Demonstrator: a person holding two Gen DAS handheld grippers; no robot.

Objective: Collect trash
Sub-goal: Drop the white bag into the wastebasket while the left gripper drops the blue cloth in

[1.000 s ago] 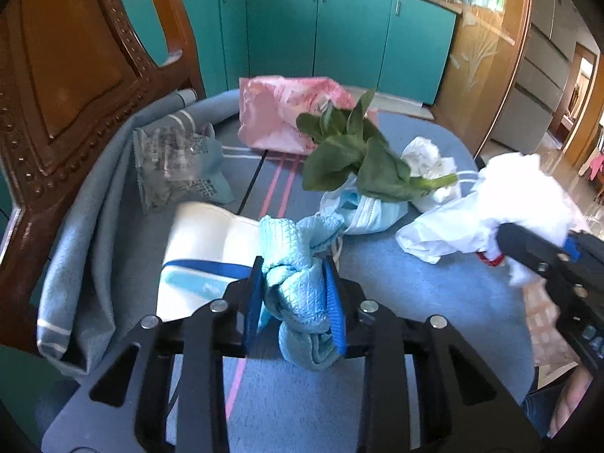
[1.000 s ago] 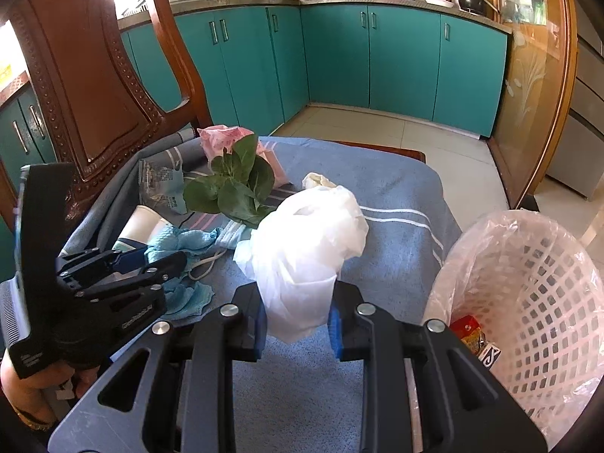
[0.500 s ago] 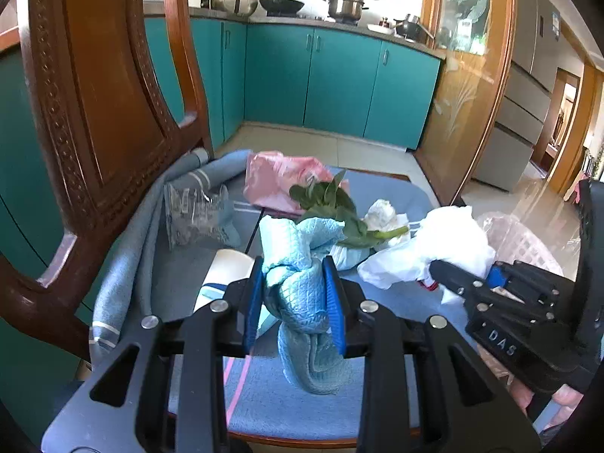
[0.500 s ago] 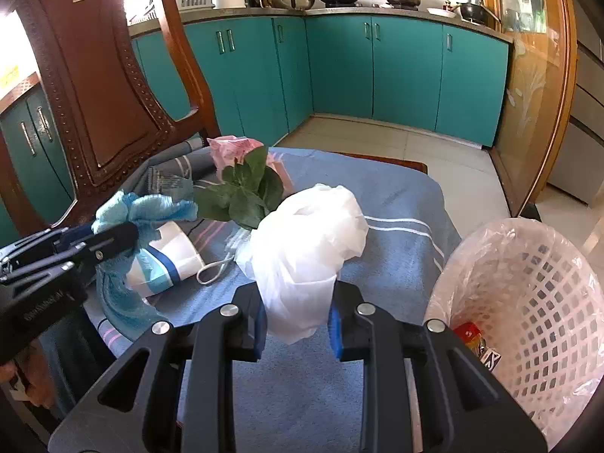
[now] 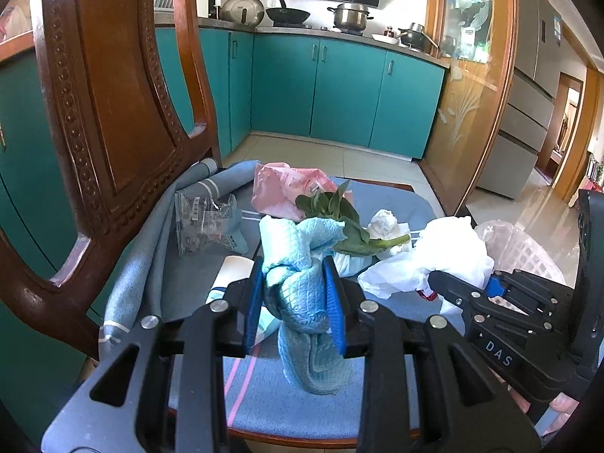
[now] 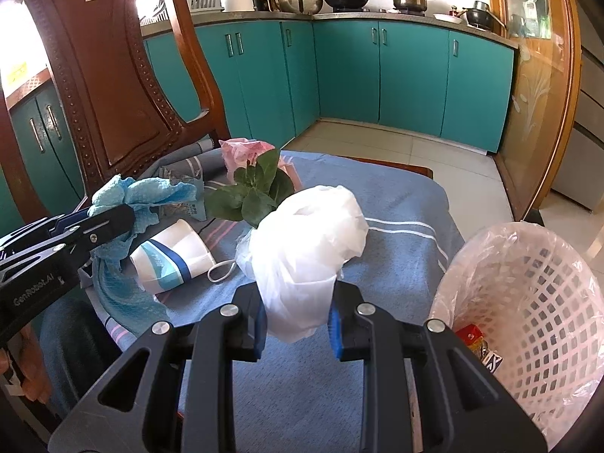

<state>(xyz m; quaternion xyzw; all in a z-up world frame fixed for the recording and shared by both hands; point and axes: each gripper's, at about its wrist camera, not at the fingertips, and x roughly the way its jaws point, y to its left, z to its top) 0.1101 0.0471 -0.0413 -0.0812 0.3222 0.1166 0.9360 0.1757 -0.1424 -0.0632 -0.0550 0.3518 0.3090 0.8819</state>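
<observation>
Kitchen chair seat (image 6: 396, 204) noted part-cleared. Left gripper (image 5: 294, 302) clamped on blue cloth (image 5: 298, 294), right gripper (image 6: 298, 324) on white bag (image 6: 309, 241), both lifted. Bin (image 6: 528, 302) nearly empty; cup (image 6: 170, 253), greens (image 6: 249, 192), pink bag (image 5: 283, 192) outstanding.

left gripper (image 5: 294, 298) clamped — right gripper (image 6: 298, 324) clamped, both tilted downward

— What do the two tools look like?
— Each gripper, left (image 5: 295, 302) and right (image 6: 298, 319), is matt black with blue finger pads (image 5: 252, 304) and round silver screws.
— Any markings?
— White lettering: "DAS" on the right one, "GenRobot.AI" on the left.
</observation>
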